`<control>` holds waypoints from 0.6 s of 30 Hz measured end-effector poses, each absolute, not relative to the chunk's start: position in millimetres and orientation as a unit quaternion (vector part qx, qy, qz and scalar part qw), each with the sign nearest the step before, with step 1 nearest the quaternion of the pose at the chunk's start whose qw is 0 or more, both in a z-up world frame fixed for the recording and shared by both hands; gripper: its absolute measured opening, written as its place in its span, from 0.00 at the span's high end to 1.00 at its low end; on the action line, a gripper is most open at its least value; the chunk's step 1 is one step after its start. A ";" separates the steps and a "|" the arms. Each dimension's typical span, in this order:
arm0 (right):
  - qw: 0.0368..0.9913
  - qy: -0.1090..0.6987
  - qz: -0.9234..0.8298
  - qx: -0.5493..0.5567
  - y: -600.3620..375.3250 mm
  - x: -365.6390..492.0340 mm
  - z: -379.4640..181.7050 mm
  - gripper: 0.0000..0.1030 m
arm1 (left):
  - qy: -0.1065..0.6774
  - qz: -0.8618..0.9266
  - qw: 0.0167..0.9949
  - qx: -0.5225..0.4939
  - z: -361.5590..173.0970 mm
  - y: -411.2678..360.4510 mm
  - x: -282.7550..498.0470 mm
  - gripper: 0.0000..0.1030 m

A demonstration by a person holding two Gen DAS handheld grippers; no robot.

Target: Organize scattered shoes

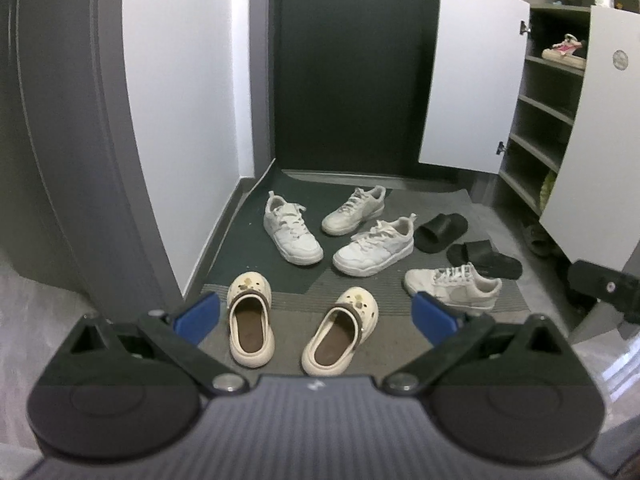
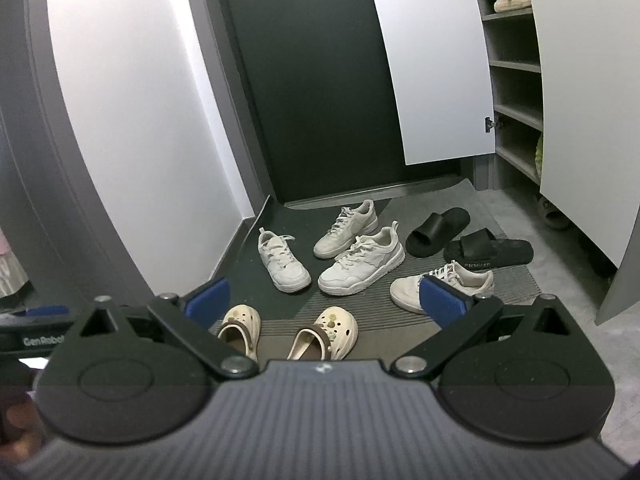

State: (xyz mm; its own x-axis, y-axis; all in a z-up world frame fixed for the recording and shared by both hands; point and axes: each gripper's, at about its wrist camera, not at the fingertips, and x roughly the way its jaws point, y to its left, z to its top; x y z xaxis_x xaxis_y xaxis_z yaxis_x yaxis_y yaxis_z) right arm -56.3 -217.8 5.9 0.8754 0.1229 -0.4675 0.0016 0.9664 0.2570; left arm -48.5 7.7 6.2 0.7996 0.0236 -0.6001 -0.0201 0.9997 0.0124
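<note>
The left gripper [image 1: 316,316] hovers above the entry floor with its blue-padded fingers [image 1: 198,317] spread wide and nothing between them. Below it, nearest of all, sit two cream clogs [image 1: 250,320], side by side with toes pointing away. Farther off on the dark mat [image 1: 240,248], a white sneaker [image 1: 291,229] lies at the left, close to the wall. Right of it two more white sneakers [image 1: 374,246] lie close together at a slant. A fourth white sneaker [image 1: 454,286] lies near the right, partly behind a blue finger pad. Past it, two black slides [image 1: 440,232] rest apart from each other on the grey floor. At the far right a shoe cabinet [image 1: 536,128] stands with its white doors swung open; a pink sandal [image 1: 565,50] sits on an upper shelf, and the middle shelves are bare.

The right gripper [image 2: 326,302] is likewise spread wide and grasping nothing, hanging over the same scatter of shoes.
</note>
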 end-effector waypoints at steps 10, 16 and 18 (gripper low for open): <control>0.960 0.247 0.033 0.128 -221.8 -60.0 6.8 0.00 | 0.307 0.019 0.951 -0.010 10.8 25.1 -46.7 0.00; 0.960 0.246 0.034 0.129 -222.7 -63.6 6.8 0.00 | 0.309 0.015 0.951 -0.005 11.2 26.7 -48.4 0.00; 0.960 0.245 0.035 0.129 -221.7 -64.2 6.6 0.00 | 0.311 0.015 0.950 -0.003 11.4 28.4 -46.5 0.00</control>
